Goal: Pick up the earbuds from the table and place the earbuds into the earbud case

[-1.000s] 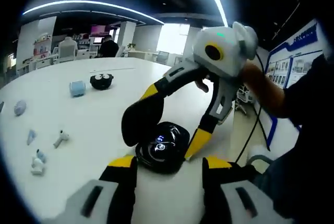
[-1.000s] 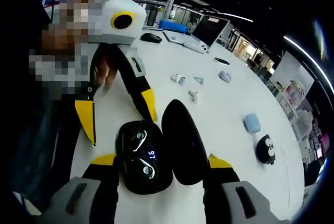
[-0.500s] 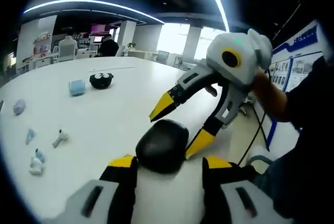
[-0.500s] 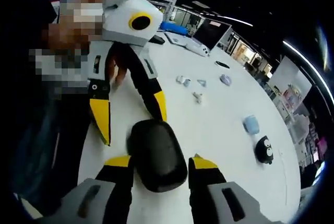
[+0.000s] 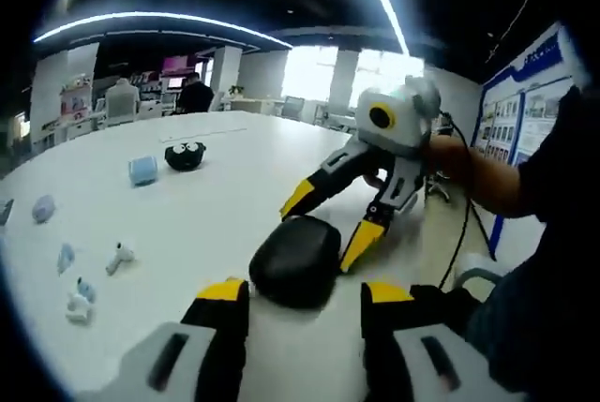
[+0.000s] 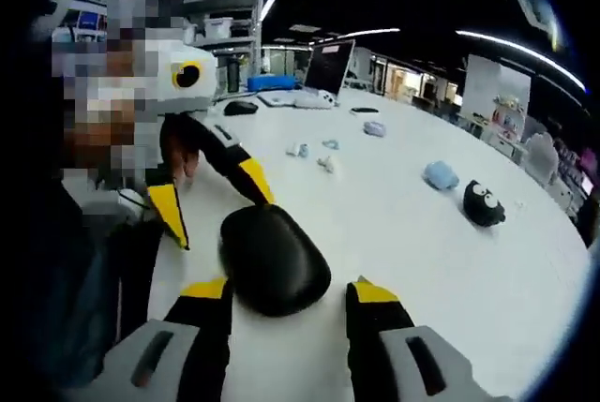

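A black earbud case (image 5: 295, 271) lies on the white table (image 5: 197, 219) with its lid down, so its inside is hidden. It sits just ahead of my left gripper (image 5: 305, 294), whose jaws stand open on either side without touching it. My right gripper (image 5: 328, 224) comes in from the right, open, its yellow tips just behind the case. In the right gripper view the same case (image 6: 274, 257) rests partly between the open jaws of my right gripper (image 6: 289, 291). The left gripper (image 6: 211, 198) hangs open beyond it.
A loose white earbud (image 5: 117, 255) and small bluish pieces (image 5: 66, 257) lie at the left. Farther back are a blue case (image 5: 142, 170) and a black round toy with eyes (image 5: 185, 156). A monitor (image 6: 333, 69) and a mouse (image 6: 240, 108) stand far off. A person's arm (image 5: 487, 177) holds the right gripper.
A second ago the case stood open with earbuds inside; its lid then came down. Since half a second ago the right gripper has drawn back a little from the case.
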